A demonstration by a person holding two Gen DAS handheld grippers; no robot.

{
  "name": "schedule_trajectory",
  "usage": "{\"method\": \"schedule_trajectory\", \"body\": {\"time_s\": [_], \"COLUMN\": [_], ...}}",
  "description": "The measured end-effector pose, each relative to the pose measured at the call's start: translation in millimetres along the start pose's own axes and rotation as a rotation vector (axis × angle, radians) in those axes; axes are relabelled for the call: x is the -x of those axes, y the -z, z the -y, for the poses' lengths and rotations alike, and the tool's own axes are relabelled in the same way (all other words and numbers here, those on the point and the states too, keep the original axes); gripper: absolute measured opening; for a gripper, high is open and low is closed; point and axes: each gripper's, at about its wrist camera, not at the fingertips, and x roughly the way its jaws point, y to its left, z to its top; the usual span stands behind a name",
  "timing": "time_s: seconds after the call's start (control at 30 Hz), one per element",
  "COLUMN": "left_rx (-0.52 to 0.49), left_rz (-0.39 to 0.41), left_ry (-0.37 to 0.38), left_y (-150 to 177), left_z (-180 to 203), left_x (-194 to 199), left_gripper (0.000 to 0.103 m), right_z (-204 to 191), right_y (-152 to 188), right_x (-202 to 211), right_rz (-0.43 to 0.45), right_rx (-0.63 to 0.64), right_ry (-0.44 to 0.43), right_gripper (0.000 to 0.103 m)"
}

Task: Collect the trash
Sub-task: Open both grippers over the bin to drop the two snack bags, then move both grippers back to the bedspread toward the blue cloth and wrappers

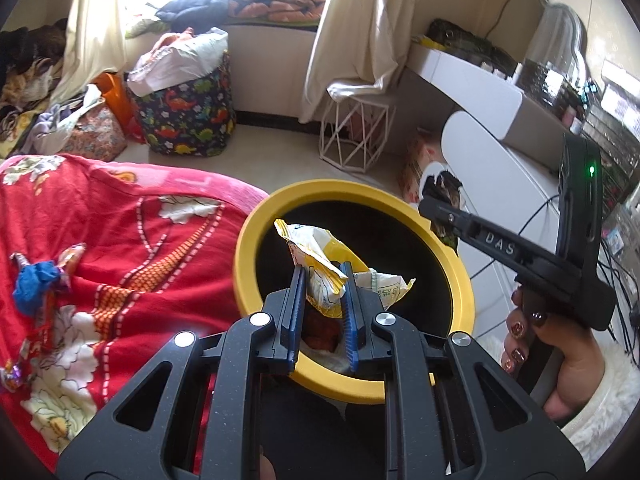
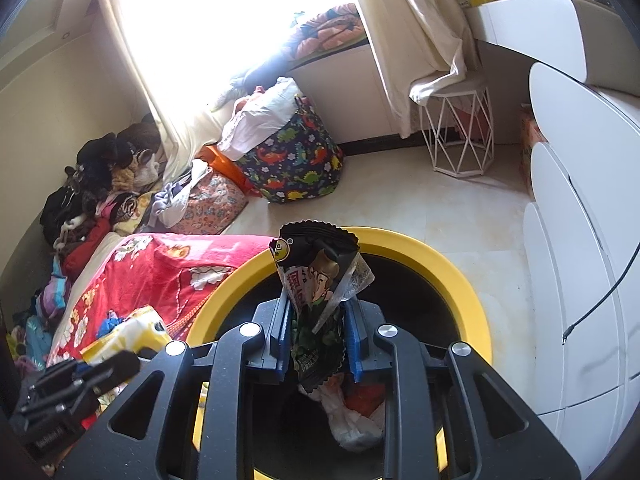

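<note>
Both grippers hover directly above the yellow-rimmed bin (image 1: 256, 236), the left gripper (image 1: 323, 280) clamped on a yellow-white wrapper (image 1: 320, 256) and the right gripper (image 2: 316, 320) on an upright dark snack packet (image 2: 316, 276), each seemingly needing only release to drop in.

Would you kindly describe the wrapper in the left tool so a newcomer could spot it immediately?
Find the yellow-rimmed bin beside the red floral blanket. Over its dark opening, the left tool pinches a crumpled wrapper. It is white and yellow, whereas the wrapper in the right tool is black with a cartoon figure.
</note>
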Motion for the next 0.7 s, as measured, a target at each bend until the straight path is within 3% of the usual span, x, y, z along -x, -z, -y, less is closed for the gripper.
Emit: {"method": "schedule_trajectory", "body": {"time_s": [0.13,0.17,0.23,0.3,0.4,0.7], "left_rx": [-0.007,-0.005,0.031,0.07,0.117,0.197], "left_rz": [-0.032,-0.032,-0.034,-0.023,0.006,0.087], "left_ry": [0.034,0.038,0.052,0.045,0.01,-0.067], "left_y": [2,2,3,3,3,-1], "left_z": [2,1,-6,-16,-30,-60], "left_x": [-10,-10,-11,-8,-1,24], "left_gripper": [0.016,0.022,0.047,0.07,0.087,0.089], "right_z": [4,7,9,11,12,-11], "right_y": [1,1,1,2,3,5], "right_x": [-1,-2,-2,-2,-4,-6], "right_rz": [-0.006,-0.006,-0.003,0.003,-0.008,-0.019], "right_rx": [-0.013,-0.022,-0.041,-0.051,-0.058,0.005], "right_ry": [0.01,0.018,0.018,0.028,0.034,0.017], "right_gripper": [0.031,0.034,0.049,0.052,0.057,0.059]}}
